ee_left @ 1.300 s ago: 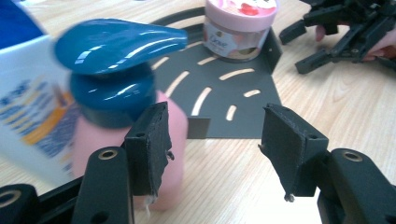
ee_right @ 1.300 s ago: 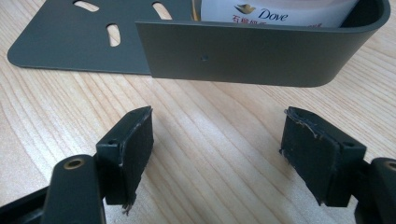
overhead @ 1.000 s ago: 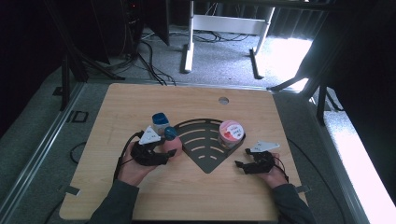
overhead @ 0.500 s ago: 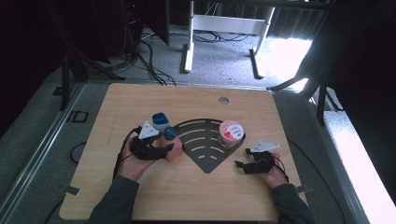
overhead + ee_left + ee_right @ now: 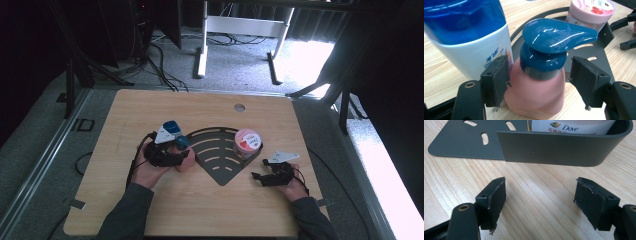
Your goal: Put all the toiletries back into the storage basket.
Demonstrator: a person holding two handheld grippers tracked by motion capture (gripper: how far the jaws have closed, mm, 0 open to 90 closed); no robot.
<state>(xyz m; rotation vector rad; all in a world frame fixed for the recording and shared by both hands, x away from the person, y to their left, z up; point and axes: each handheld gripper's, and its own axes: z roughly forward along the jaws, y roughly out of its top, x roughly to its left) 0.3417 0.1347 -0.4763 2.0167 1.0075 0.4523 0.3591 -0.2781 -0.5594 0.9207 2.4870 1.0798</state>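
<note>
A pink pump bottle (image 5: 536, 92) with a teal pump head (image 5: 181, 143) stands on the table just left of the dark fan-shaped rack (image 5: 220, 172). My left gripper (image 5: 539, 75) has this bottle between its jaws. The jaws have just been opening; a gap shows at the right pad (image 5: 586, 80), so the gripper is open. A white bottle (image 5: 471, 52) with a blue cap (image 5: 171, 126) stands right beside it. A pink Dove jar (image 5: 246, 141) sits in the rack's right corner. My right gripper (image 5: 540, 195) rests open over bare wood, facing the rack's wall (image 5: 549, 147).
The wooden table (image 5: 150, 107) has a round cable hole (image 5: 239, 107) near its far edge. Cables and a white desk frame (image 5: 240, 25) lie on the floor beyond. My right gripper (image 5: 259, 176) lies near the table's front right, and my left gripper (image 5: 176, 156) is at the middle left.
The left gripper has shifted slightly toward the far side, staying around the pink bottle. The right hand and the jar have not moved.
</note>
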